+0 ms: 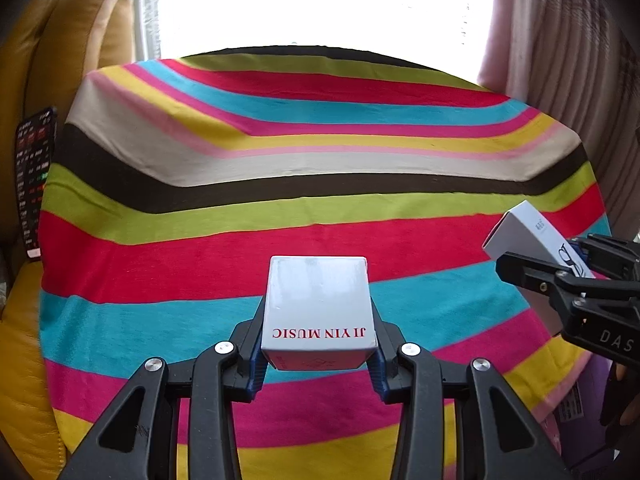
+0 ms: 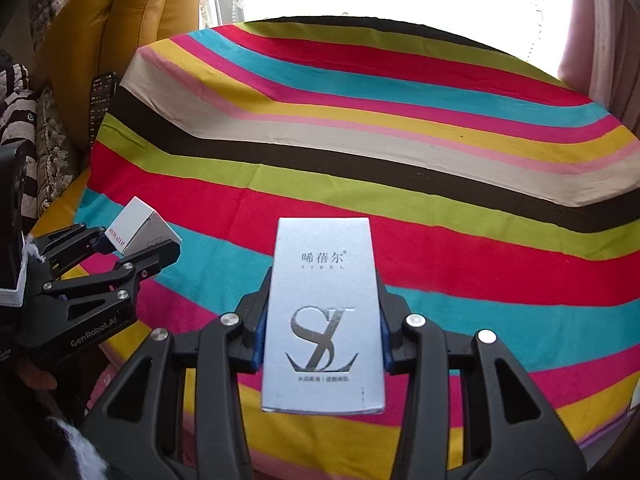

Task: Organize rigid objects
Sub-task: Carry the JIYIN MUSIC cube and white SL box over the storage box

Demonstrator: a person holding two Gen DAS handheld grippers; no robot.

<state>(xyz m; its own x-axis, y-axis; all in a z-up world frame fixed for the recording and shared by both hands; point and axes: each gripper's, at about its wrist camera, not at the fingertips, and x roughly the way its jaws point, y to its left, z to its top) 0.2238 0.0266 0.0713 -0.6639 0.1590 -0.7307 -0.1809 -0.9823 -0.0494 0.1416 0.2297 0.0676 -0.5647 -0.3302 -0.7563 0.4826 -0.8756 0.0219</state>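
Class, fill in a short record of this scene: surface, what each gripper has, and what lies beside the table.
surface: striped tablecloth, nothing resting on it
left gripper: shut on white JI YIN MUSIC box
right gripper: shut on silver SL box
beside table: yellow sofa, remote control lying on it

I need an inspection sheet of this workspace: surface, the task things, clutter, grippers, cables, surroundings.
Surface: striped cloth covers the table; nothing lies on it.
Job's things: white JI YIN MUSIC box and silver SL box, both held above the cloth.
Clutter: nothing seen.
Grippers: left gripper shut on the white box; right gripper shut on the silver box.
Cables: nothing seen.
Surroundings: yellow sofa with a remote control on it, bright window, pink curtain.
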